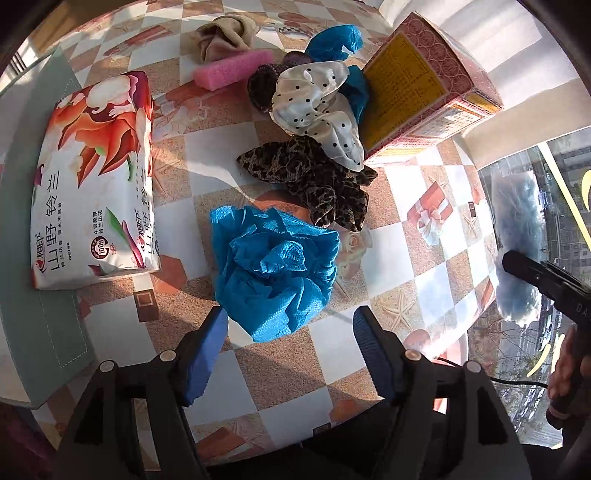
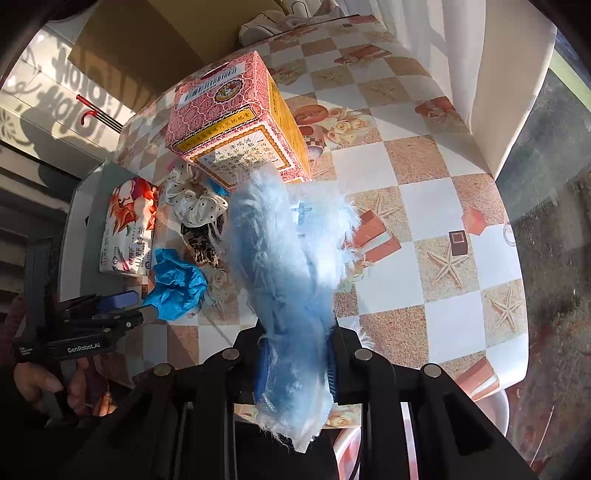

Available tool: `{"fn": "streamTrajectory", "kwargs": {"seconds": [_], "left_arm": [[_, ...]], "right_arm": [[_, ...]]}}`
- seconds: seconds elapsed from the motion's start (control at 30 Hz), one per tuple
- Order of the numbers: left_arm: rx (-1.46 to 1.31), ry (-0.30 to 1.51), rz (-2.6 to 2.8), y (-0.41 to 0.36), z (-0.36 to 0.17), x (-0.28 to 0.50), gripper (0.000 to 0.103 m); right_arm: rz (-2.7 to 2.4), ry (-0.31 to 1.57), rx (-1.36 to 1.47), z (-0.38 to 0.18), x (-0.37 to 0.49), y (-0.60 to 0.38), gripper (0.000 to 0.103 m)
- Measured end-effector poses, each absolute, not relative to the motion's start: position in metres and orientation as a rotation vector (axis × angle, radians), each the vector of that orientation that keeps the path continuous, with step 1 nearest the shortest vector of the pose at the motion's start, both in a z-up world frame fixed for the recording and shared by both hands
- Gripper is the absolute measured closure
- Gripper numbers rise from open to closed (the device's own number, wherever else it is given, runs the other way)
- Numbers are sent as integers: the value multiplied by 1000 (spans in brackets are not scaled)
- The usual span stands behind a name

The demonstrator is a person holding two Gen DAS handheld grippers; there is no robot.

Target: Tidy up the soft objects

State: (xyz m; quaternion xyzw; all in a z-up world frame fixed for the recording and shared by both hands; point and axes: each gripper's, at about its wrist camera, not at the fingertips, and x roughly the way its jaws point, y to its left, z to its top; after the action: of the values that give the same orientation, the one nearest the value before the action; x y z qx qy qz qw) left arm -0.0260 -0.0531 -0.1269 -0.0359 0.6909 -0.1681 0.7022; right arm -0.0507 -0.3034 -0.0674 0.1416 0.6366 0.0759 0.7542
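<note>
My right gripper [image 2: 297, 347] is shut on a fluffy light-blue cloth [image 2: 280, 266], which stands up from the jaws above the table. The left wrist view shows that fluffy cloth [image 1: 517, 236] at the far right. My left gripper [image 1: 290, 325] is open, its blue pads [image 1: 207, 354] standing above and apart from a crumpled blue nonwoven cloth [image 1: 273, 273] that lies on the table. Beyond it lie a leopard-print scrunchie [image 1: 317, 181] and a white polka-dot scrunchie [image 1: 317, 107]. Further back are a pink sponge [image 1: 232, 68], a beige cloth [image 1: 225, 35] and another blue piece [image 1: 336, 40].
A pack of tissues [image 1: 96, 177] lies on a grey mat [image 1: 22, 221] at the left. A tall red and yellow box [image 1: 424, 81] stands right behind the scrunchies. The checkered table [image 2: 424, 206] ends at a rounded edge on the right.
</note>
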Motion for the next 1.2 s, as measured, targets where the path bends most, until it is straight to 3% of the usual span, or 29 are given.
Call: {"fn": "streamTrajectory", "kwargs": {"seconds": [0.2, 0.27, 0.33, 0.73, 0.93, 1.2], "left_arm": [[10, 1626, -208, -74, -164, -9, 22], [102, 1652, -211, -83, -177, -10, 44], [128, 1634, -292, -91, -168, -12, 81], [68, 1317, -450, -99, -12, 27, 84], [121, 1253, -396, -117, 7, 64, 84], [114, 1242, -218, -75, 14, 94, 84]], "right_arm": [[157, 1405, 313, -68, -59, -303, 77], [148, 1401, 305, -62, -61, -307, 77], [130, 1383, 312, -54, -61, -315, 77], [20, 1229, 434, -2, -18, -356, 77], [21, 1190, 404, 21, 22, -342, 77], [105, 1181, 359, 44, 69, -296, 77]]}}
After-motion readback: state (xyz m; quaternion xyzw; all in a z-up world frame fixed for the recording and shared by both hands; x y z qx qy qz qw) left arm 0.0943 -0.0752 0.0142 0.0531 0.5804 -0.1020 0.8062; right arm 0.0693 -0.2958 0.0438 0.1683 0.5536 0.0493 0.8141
